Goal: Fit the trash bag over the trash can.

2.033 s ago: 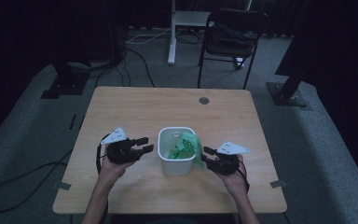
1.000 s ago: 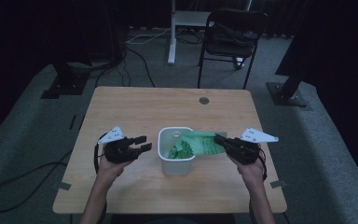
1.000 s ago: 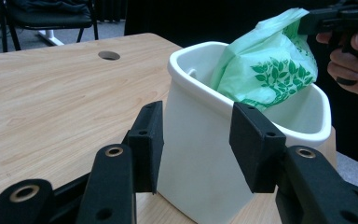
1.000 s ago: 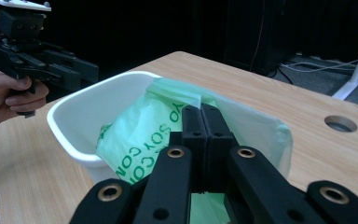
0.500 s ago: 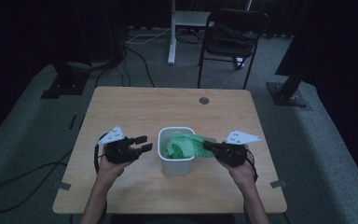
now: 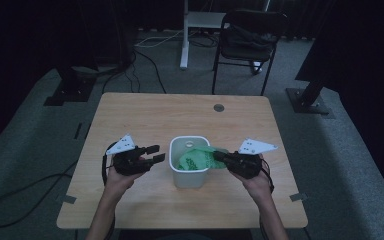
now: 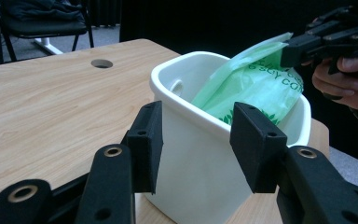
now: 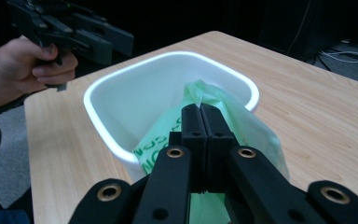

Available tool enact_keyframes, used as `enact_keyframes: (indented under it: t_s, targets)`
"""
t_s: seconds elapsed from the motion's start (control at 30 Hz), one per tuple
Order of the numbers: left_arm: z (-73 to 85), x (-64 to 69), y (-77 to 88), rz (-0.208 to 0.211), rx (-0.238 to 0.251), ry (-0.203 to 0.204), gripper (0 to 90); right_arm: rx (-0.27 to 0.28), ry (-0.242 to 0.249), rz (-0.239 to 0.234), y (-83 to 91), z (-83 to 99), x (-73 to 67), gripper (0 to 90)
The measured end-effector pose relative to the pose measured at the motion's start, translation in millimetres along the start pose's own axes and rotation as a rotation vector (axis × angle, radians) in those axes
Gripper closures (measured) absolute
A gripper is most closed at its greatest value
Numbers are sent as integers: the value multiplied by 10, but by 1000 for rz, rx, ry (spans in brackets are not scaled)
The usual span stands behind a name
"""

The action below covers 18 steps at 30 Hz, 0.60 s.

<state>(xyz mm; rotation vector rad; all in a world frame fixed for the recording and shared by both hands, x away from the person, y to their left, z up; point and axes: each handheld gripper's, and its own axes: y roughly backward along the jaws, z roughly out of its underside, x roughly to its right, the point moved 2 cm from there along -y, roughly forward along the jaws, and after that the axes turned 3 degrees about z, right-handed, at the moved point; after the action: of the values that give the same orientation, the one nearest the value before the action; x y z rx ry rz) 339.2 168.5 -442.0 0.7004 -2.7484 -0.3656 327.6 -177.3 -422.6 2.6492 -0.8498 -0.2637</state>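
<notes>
The right gripper [image 6: 219, 156] has its jaws clamped together on the edge of a green plastic bag [image 6: 196, 159], pinching the film flat between the pads; in the right gripper view the bag [image 8: 233, 122] drapes from those jaws over the near rim and down into a white bin [image 8: 121, 100]. The left gripper [image 6: 155, 154] stands with its jaws apart, gripping nothing, just beside the bin's [image 6: 189, 177] other wall and not touching it. Its own view looks between the two black pads [image 7: 256, 144] at that wall. Past both grippers the wooden table [image 6: 180, 112] runs on to a round cable hole [image 6: 219, 107], and beyond the far edge stands a dark chair [image 6: 247, 35].
</notes>
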Motion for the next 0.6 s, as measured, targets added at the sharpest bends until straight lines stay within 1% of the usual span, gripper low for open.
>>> enact_keyframes:
  t_s: [0.13,0.23,0.43,0.6]
  targets:
    - [-51,24,-21,4,0,-15,543,3,5,-4,-23,-64,4,895]
    - [-108,49,-55,6,-13,-35,543,13,8,-19,-45,-123,2,895]
    - [-237,132,-130,20,-23,-75,543,23,20,-39,-90,-231,-25,895]
    - [-284,198,-214,32,-38,-101,543,30,23,-49,-110,-289,-41,896]
